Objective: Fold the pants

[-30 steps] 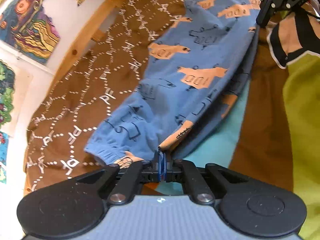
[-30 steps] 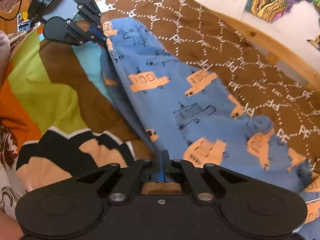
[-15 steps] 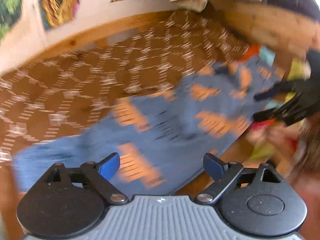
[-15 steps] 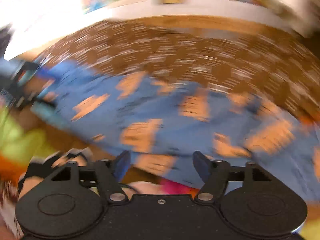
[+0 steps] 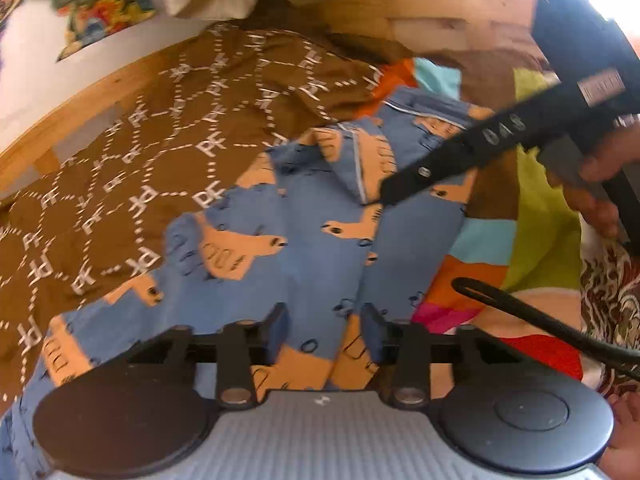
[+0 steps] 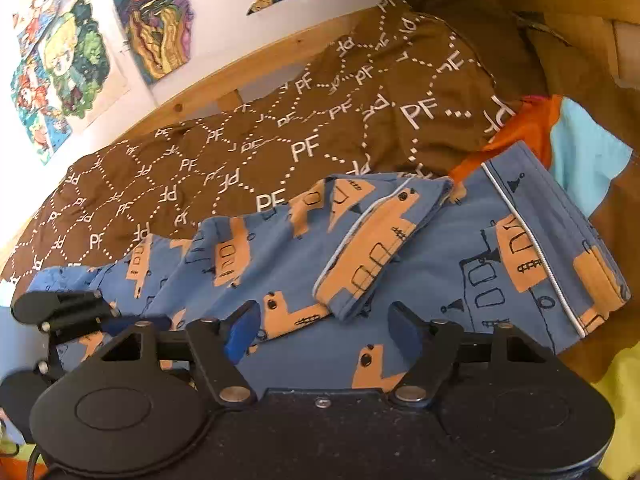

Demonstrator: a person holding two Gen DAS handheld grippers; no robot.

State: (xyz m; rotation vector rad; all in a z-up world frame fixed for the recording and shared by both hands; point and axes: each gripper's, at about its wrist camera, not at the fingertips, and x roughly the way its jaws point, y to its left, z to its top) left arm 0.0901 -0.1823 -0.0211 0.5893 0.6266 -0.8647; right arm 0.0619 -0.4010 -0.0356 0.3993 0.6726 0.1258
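Fingers (image 6: 244, 332) apart on both my grippers, holding nothing.
Soft, light pants (image 6: 280, 276) lie just ahead; I'd pinch the piped waistband (image 6: 532, 240).

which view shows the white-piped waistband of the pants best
The right wrist view: the waistband lies close, sharp and unobstructed, its white piping traceable end to end. In the left wrist view the waistband is far off, blurred, and partly crossed by the right gripper.

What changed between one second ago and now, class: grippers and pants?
Both grippers let go: the left gripper and right gripper, earlier shut on the blue pants' edge, now stand open above them. The pants remain on the brown PF bedspread.
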